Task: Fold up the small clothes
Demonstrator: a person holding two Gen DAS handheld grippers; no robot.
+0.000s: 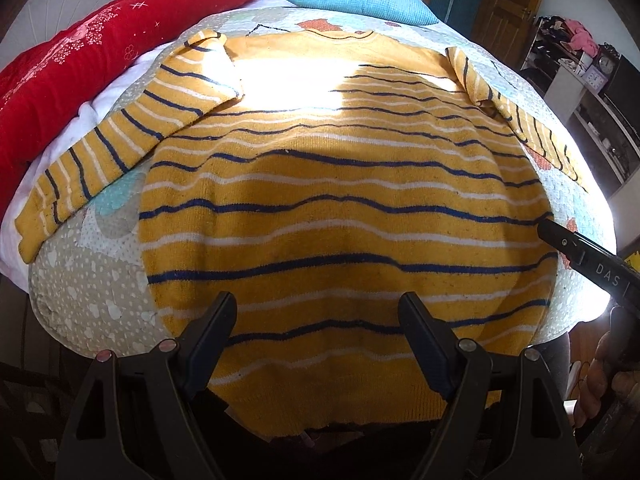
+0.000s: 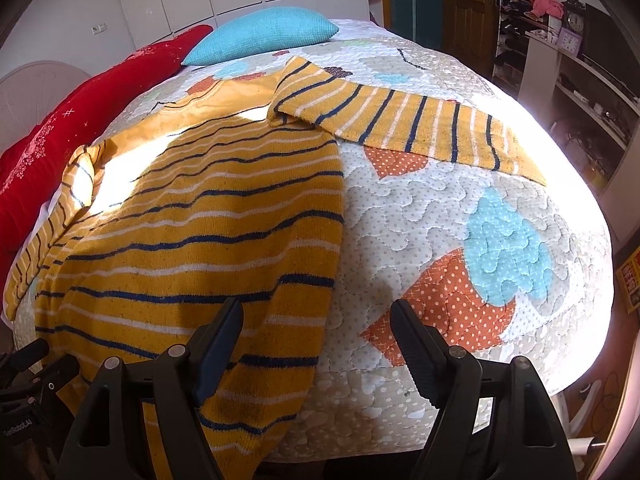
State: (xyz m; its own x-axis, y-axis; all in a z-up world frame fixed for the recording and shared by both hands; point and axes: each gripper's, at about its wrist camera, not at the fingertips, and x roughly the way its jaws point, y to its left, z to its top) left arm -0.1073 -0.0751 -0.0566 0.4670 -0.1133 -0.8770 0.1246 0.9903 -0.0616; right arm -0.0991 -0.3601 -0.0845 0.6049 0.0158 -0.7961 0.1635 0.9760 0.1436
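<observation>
a striped sweater (image 1: pixel 344 216) is laid flat on the bed's quilt (image 2: pixel 420 216), sleeves spread out to both sides, hem hung over the near edge. left gripper (image 1: pixel 316 336) is held above the hem w/ fingers wide, nothing gripped. right gripper (image 2: pixel 316 344) is held over the sweater's right edge, fingers wide too. bare quilt is seen to the right of that edge. a red blanket (image 1: pixel 60 68) and blue pillow (image 2: pixel 264 34) are set at the far-left side; shelves (image 2: pixel 568 68) are seen beyond the bed's right edge.
</observation>
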